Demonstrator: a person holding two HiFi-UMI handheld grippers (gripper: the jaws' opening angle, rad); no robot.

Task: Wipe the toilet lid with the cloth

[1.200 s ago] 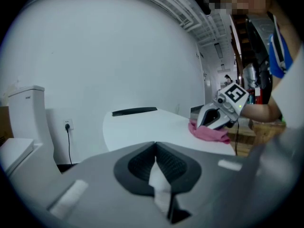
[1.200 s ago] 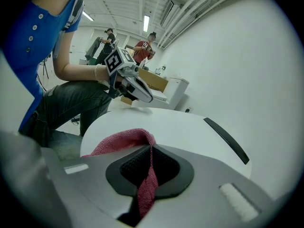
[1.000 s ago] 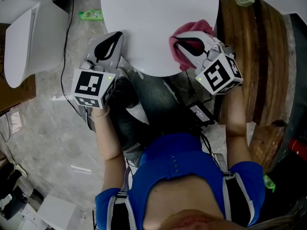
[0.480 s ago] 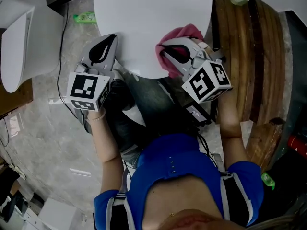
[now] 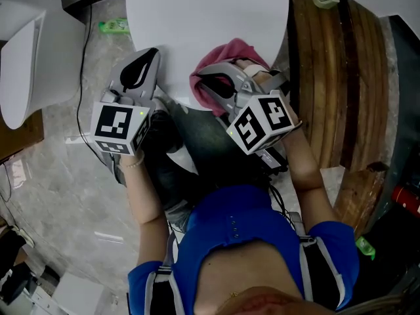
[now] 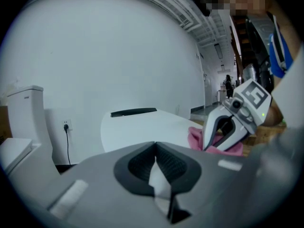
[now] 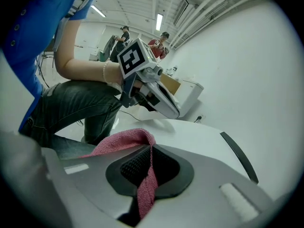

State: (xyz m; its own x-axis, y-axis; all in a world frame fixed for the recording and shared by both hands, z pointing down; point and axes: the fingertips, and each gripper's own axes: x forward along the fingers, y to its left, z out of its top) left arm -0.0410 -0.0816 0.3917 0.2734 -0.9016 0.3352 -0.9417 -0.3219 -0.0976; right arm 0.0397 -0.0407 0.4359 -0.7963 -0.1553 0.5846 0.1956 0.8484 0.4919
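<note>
My right gripper (image 7: 151,148) has its jaws clamped on a fold of the pink knitted cloth (image 7: 124,144). The rest of the cloth bunches ahead of them on the near rim of the white oval toilet lid (image 5: 203,25). My left gripper (image 6: 154,145) has its jaws together with nothing between them, beside the lid's near left rim. The lid's long axis runs away from me, so the bare surface lies ahead of the right jaws. I judge the right gripper to be the working one.
</note>
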